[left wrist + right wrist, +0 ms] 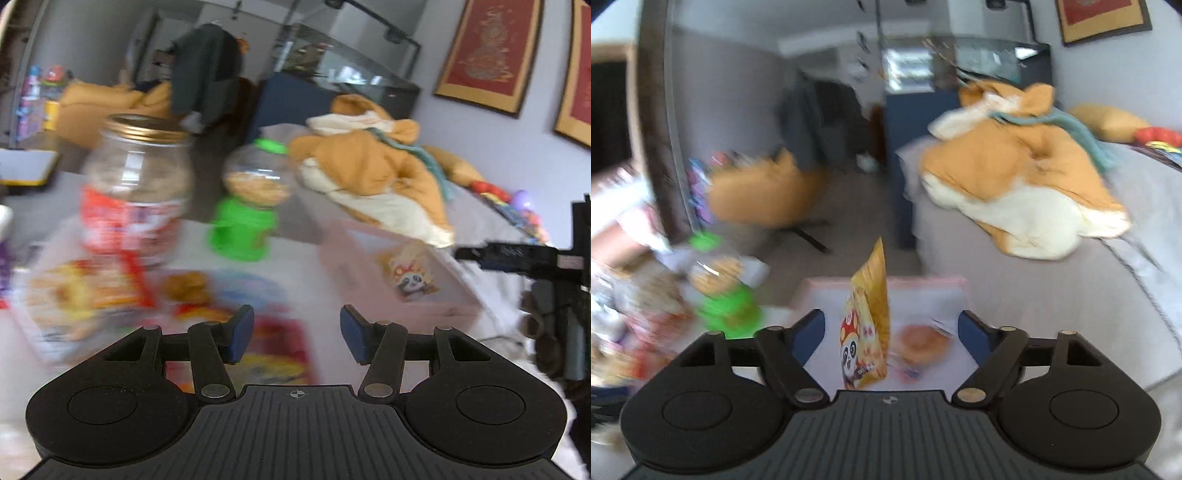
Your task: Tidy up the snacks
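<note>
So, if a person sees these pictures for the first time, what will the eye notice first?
Probably the yellow panda snack bag, which stands between the open jaws of the right gripper over the pink box. Next, the bright green container beside the big jar, ahead of the open left gripper.

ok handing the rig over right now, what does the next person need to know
Left gripper: open, nothing held, over the snack packets on the table.
Right gripper: open, jaws either side of the panda packet but not touching it.
Pink tray: holds the panda packet and one round snack.
Left to do: the packets, big jar and green jar remain outside the tray. Views are blurred.
</note>
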`<control>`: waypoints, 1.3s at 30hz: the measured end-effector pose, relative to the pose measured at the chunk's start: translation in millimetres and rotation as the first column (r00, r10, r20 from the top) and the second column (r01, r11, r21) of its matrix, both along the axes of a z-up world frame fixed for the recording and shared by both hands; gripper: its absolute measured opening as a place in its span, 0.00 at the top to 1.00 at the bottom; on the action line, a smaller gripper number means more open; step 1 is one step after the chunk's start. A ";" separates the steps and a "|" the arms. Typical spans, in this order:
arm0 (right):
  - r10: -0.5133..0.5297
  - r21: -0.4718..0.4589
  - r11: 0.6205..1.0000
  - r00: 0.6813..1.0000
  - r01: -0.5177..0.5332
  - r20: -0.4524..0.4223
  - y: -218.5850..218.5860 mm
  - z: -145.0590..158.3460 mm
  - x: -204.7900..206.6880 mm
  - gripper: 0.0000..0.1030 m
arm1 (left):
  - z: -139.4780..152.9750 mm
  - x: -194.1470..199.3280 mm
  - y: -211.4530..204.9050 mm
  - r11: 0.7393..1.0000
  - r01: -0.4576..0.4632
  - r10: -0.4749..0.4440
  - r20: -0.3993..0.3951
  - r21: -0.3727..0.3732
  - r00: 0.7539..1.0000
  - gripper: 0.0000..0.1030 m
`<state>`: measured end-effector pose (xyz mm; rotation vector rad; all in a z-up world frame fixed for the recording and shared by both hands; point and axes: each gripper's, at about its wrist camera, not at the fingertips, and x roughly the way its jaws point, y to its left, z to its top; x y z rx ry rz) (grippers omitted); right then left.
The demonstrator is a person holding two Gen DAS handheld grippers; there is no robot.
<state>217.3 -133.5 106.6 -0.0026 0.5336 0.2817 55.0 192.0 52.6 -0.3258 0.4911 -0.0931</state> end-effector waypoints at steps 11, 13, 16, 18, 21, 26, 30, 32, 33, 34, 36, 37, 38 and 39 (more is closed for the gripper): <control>0.076 -0.051 0.995 0.991 -0.082 -0.114 28.6 -34.2 -38.4 0.23 | -19.4 -69.4 98.0 0.967 -0.256 0.256 -0.064 0.012 0.964 0.44; 0.124 -0.040 0.991 0.983 -0.130 -0.134 47.7 -37.2 -49.8 0.22 | -25.1 -74.8 100.9 0.976 -0.218 0.217 -0.092 -0.007 0.972 0.44; 0.226 -0.027 0.972 0.956 -0.235 -0.186 78.0 -45.2 -64.0 0.22 | -29.9 -83.2 90.3 0.990 -0.143 0.144 -0.116 0.010 0.983 0.44; 0.300 -0.037 0.948 0.928 -0.316 -0.219 101.5 -53.2 -76.9 0.22 | -33.3 -86.0 75.1 0.995 -0.086 0.091 -0.134 0.043 0.987 0.44; 0.373 -0.066 0.914 0.893 -0.400 -0.250 130.2 -62.7 -94.7 0.22 | -36.4 -87.0 47.4 0.995 0.022 -0.005 -0.177 0.099 0.984 0.45; 0.382 -0.120 0.895 0.878 -0.429 -0.289 158.7 -72.0 -102.1 0.22 | -40.7 -76.8 12.3 0.978 0.052 -0.017 -0.170 0.200 0.985 0.46; 0.372 -0.115 0.902 0.885 -0.416 -0.282 169.2 -71.2 -95.1 0.22 | -43.3 -63.9 10.6 0.983 -0.004 0.036 -0.170 0.184 0.985 0.69; 0.381 -0.109 0.902 0.889 -0.417 -0.253 175.9 -69.9 -90.6 0.21 | -41.3 -63.3 16.7 0.992 -0.023 0.045 -0.177 0.124 0.983 0.69; 0.384 -0.115 0.902 0.894 -0.417 -0.229 180.7 -68.9 -87.5 0.21 | -40.8 -64.4 19.5 0.994 -0.033 0.051 -0.179 0.104 0.983 0.69; 0.389 -0.121 0.900 0.898 -0.418 -0.206 186.8 -69.0 -84.2 0.20 | -41.2 -66.9 20.8 0.995 -0.046 0.062 -0.179 0.093 0.982 0.69; 0.394 -0.108 0.902 0.899 -0.418 -0.189 198.9 -70.6 -71.2 0.20 | -42.2 -73.2 22.3 0.994 -0.073 0.086 -0.173 0.082 0.981 0.70; 0.390 -0.077 0.908 0.897 -0.413 -0.207 203.6 -72.7 -59.3 0.20 | -42.8 -76.0 23.1 0.994 -0.080 0.091 -0.170 0.073 0.981 0.70; 0.386 -0.045 0.913 0.893 -0.406 -0.234 207.3 -75.5 -48.2 0.20 | -43.0 -77.8 23.3 0.994 -0.085 0.095 -0.167 0.065 0.981 0.70; 0.376 -0.012 0.919 0.887 -0.393 -0.267 209.8 -79.4 -36.1 0.20 | -43.2 -79.8 23.7 0.994 -0.091 0.099 -0.165 0.057 0.981 0.70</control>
